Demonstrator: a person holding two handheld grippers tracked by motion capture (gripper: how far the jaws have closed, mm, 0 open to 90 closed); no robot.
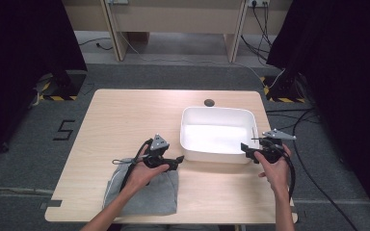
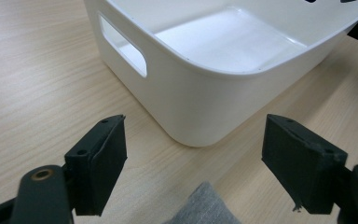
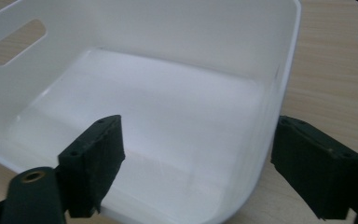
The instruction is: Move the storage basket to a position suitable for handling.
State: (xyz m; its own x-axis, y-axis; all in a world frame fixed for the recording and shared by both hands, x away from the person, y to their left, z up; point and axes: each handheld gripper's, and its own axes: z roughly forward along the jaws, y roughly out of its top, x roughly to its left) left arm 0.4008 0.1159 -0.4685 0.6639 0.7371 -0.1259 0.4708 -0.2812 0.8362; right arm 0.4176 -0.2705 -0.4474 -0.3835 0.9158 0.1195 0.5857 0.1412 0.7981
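Note:
An empty white plastic bin [image 1: 212, 156] with a handle slot stands right of the table's middle. A folded grey cloth [image 1: 149, 195] lies at the front edge, under the person's left forearm. My left gripper [image 1: 179, 159] hovers just left of the bin's near left corner, open with nothing between its jaws. In the left gripper view this gripper [image 2: 196, 130] faces the bin's [image 2: 205, 93] corner, with the cloth's [image 2: 205, 207] tip below. My right gripper [image 1: 243, 147] is at the bin's near right corner. In the right gripper view it [image 3: 200, 135] stands open, its jaws straddling the bin's [image 3: 168, 28] side wall without touching.
The light wooden table [image 1: 125, 115] has a small dark round hole [image 1: 209, 102] behind the bin. Bare tabletop stretches left of and behind the bin. Cables lie on the grey floor at right [image 1: 313, 168]. Dark curtains hang on both sides.

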